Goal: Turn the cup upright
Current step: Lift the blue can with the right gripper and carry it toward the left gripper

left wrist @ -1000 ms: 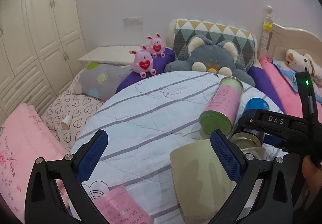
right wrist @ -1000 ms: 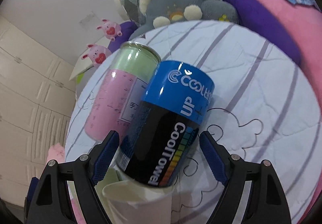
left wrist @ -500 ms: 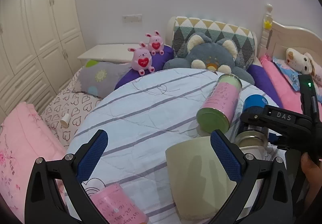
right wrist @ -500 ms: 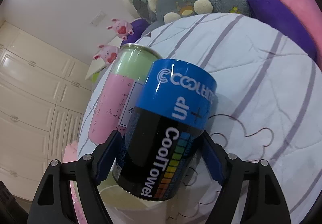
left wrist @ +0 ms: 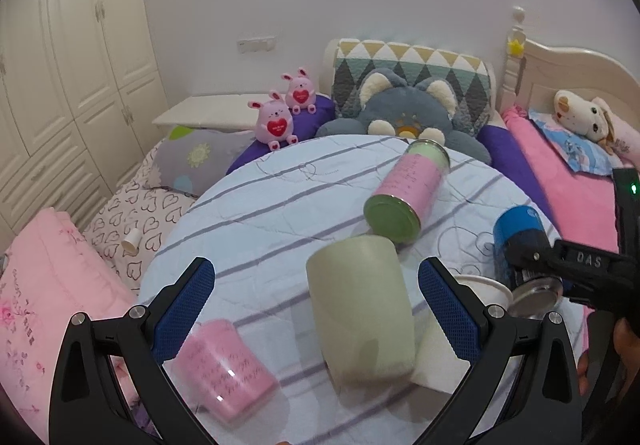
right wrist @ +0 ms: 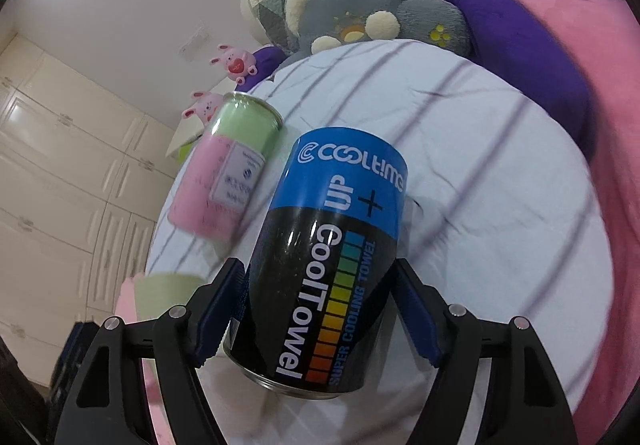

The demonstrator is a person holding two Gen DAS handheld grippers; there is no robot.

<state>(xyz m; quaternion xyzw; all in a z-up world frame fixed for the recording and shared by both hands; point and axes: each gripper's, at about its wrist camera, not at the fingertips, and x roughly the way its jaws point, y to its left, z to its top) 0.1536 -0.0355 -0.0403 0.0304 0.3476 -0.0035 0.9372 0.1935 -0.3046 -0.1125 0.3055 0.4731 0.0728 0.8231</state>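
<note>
While right hand-held gripper (right wrist: 316, 319) pinches blue can (right wrist: 324, 265) mid-body: rigid, slick metal, light. Left hand-held gripper (left wrist: 316, 309) spread around pale green cup (left wrist: 360, 309) beside can.

Black hand-held gripper (left wrist: 316, 309) frame, 2 blue textured finger pads (left wrist: 448, 309), silver screws (left wrist: 493, 310), white "DAS" lettering (left wrist: 588, 259), green LED (left wrist: 633, 188)

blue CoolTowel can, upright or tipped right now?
Tipped. The blue CoolTowel can leans with its metal end toward the camera, clamped in the right tool, above the striped cloth.
</note>
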